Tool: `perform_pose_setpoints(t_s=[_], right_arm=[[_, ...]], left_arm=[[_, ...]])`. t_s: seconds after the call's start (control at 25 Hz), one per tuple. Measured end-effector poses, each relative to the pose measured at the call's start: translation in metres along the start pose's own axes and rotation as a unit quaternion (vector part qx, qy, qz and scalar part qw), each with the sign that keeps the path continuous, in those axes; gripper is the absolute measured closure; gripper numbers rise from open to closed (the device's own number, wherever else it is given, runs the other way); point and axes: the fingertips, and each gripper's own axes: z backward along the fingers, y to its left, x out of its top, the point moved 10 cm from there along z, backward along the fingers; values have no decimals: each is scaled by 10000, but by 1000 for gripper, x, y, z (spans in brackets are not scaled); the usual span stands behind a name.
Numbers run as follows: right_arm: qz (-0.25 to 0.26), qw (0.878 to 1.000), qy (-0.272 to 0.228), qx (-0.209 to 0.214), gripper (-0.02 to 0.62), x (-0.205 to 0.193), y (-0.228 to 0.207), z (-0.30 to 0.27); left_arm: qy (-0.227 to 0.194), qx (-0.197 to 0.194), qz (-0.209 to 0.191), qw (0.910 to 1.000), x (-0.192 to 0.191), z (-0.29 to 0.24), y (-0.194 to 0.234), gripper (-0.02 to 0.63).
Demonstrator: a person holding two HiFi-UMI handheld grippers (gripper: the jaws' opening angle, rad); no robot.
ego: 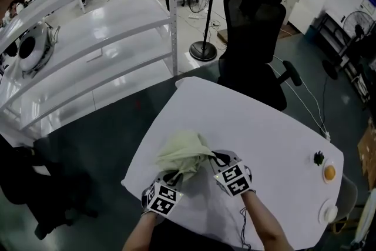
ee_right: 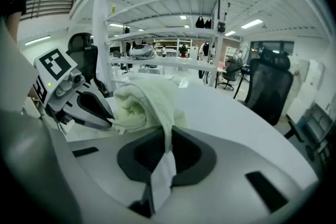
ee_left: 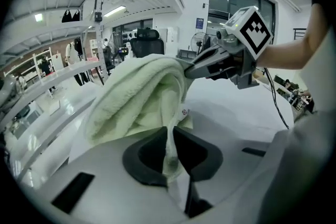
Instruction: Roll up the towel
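A pale green towel [ego: 183, 153] lay bunched in a soft heap on the white table [ego: 264, 126], near the edge closest to the person, with both grippers at its near side. The left gripper [ego: 173, 177] had its jaws closed on a thin fold of the towel's edge; in the left gripper view the cloth ran up from between the dark jaws into the heap, which rose above them in thick folds, and a small label [ee_left: 185, 111] showed on the hem just beyond the jaws. The right gripper [ego: 217, 158] was likewise clamped on a narrow bit of the towel's edge; in the right gripper view the cloth passed between the jaws and a pale strip of it hung down below them. The two grippers sat close beside each other, each slanting down toward the heap, with the towel between and in front of them. A black office chair [ego: 252, 38] stood at the far side of the table, and a white shelf rack [ego: 106, 38] stood to the left. A small orange thing [ego: 329, 173] lay near the table's right edge, well apart from the towel.
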Motion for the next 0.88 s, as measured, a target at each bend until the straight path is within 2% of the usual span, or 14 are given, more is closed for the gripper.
perform_pose_setpoints(t_s=[0.12, 0.44, 0.88], right_arm=[[-226, 9997, -21, -106, 571, -2, -2, 3], [-106, 9993, -45, -352, 571, 1, -3, 14], [-107, 9965, -133, -815, 571, -1, -10, 49]], left_arm=[[9, 127, 25, 9999, 0, 5, 6, 563], [-19, 290, -238, 9993, 4, 13, 15, 563], [-60, 579, -392, 9975, -1, 34, 26, 563]])
